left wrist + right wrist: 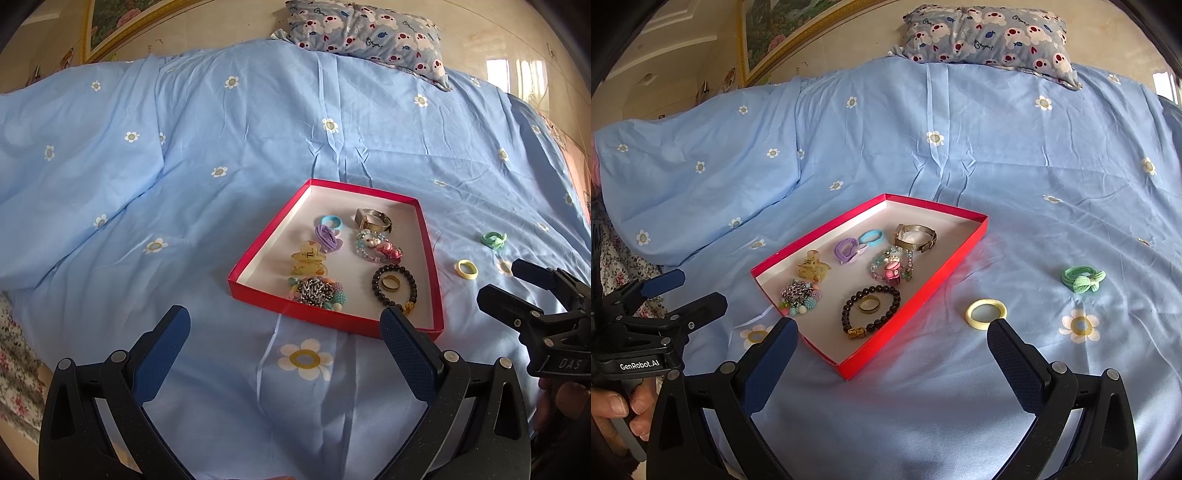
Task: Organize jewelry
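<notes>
Nearest your right gripper [892, 332], whose fingers are spread wide and empty, lies the yellow hair ring [986, 313], just beside the right fingertip on the blue sheet [1015, 177]. Near it sits the green bow hair tie [1084, 279]. Both are outside the red tray [916, 306], so they are likely next. The tray already holds a watch [916, 237], a black bead bracelet [870, 310] around a gold ring [869, 304], and a chain [798, 290], grouped for sorting. Your left gripper [282, 323] is also wide, holding nothing, short of the tray. Its body reads "GenRobot.AI"; the pillow [990, 33] print is too small to read.
</notes>
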Tool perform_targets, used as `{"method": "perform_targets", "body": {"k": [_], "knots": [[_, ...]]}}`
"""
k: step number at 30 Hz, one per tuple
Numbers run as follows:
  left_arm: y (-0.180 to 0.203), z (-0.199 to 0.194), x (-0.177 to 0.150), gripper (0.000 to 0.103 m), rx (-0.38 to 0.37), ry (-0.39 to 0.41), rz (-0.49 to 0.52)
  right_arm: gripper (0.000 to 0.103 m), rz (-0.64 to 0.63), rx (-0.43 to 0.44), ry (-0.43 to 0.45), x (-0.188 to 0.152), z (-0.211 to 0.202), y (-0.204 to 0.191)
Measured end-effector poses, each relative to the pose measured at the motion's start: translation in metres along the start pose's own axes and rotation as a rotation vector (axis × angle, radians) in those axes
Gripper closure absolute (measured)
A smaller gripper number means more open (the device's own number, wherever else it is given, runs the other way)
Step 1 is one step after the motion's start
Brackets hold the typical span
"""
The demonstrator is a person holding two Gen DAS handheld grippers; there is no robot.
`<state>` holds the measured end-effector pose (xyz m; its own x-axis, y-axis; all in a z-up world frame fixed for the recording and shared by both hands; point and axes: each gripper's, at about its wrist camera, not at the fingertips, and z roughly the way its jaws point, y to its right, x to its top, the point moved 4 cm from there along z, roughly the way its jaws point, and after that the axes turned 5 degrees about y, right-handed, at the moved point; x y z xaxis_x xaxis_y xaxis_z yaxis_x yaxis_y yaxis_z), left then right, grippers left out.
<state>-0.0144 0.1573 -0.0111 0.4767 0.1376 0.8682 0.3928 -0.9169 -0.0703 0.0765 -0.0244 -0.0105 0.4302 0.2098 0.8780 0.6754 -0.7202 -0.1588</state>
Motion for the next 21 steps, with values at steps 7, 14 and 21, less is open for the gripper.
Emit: {"method": "perform_targets", "body": {"k": [7, 14, 21], "knots": [[0.0000, 0.0025, -0.0016, 0.000, 0.000, -0.002, 0.003, 0.000, -0.002, 0.004, 0.003, 0.0002, -0.0002, -0.0014], [-0.0004, 0.0029, -0.0016, 0.000, -0.002, -0.003, 0.003, 0.000, -0.001, 0.006, 0.005, 0.0004, -0.0009, -0.0018], [-0.0011, 0.0034, -0.0030, 0.000, -0.004, -0.001, 0.003, 0.000, -0.003, 0.011, 0.011, 0.0017, -0.0023, -0.0048]]}}
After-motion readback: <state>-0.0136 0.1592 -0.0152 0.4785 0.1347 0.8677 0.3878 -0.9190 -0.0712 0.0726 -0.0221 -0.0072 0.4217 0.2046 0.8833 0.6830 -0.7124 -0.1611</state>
